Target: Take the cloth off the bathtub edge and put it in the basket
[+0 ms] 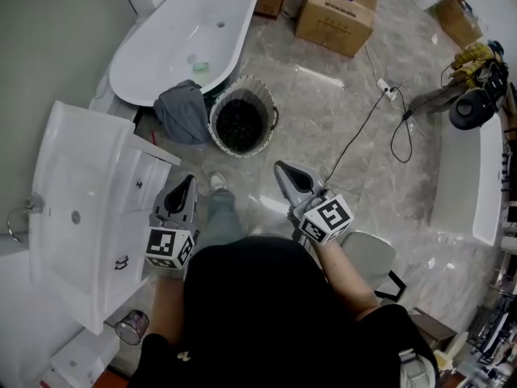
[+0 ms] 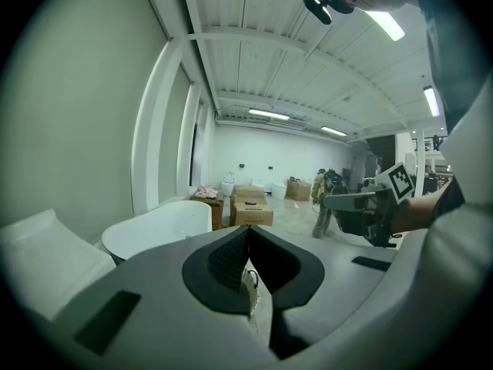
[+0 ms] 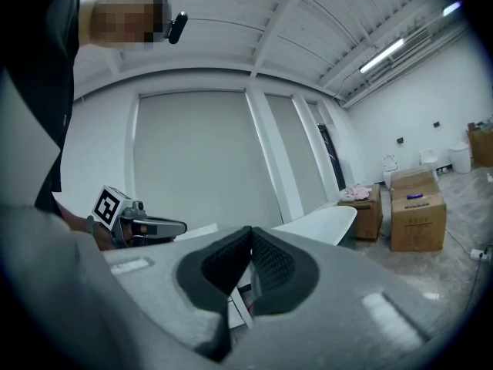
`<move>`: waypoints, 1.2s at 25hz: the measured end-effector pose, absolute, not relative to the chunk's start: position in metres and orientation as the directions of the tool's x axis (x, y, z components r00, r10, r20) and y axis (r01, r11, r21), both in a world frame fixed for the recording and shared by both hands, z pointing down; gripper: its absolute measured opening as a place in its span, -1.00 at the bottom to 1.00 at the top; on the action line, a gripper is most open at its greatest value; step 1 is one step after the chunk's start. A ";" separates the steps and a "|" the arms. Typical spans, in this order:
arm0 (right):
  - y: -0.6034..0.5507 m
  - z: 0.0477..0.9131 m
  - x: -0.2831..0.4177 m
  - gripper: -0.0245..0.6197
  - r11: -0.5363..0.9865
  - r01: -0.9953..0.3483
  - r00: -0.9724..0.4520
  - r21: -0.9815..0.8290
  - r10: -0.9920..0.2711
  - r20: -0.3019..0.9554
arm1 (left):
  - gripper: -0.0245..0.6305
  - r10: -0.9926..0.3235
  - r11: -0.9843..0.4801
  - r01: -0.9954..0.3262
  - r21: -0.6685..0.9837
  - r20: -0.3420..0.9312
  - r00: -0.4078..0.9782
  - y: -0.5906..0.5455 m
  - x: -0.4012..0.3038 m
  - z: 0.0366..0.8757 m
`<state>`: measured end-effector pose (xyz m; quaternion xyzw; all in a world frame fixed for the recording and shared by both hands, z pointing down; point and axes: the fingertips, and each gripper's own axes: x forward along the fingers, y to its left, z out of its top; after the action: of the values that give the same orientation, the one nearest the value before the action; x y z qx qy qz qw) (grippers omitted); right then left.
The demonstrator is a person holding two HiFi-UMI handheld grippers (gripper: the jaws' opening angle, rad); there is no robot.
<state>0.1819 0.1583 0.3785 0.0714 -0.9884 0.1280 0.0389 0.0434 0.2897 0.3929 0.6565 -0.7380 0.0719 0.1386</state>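
Upper centre: cloth point(image 1: 182, 111) draped over bathtub point(image 1: 157, 39) edge, touching basket point(image 1: 257, 86), well apart from left gripper point(image 1: 190, 181), right gripper point(image 1: 281, 169); both pinched together, empty.

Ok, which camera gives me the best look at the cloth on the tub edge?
The head view. It shows the whole grey cloth draped over the bathtub rim, right beside the basket. The left gripper view and the right gripper view show only the bathtub; no cloth shows in them.
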 end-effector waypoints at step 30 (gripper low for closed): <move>-0.005 0.413 -0.121 -0.93 0.957 -0.121 -0.974 -0.262 -0.063 0.218 | -0.82 -0.899 0.194 -0.967 0.162 0.425 -0.109 0.150 -0.246 0.457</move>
<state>-0.1207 -0.0046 0.4126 0.0466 -0.9838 0.1382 0.1044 -0.2464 0.1495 0.4566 0.6299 -0.7406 0.0781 0.2205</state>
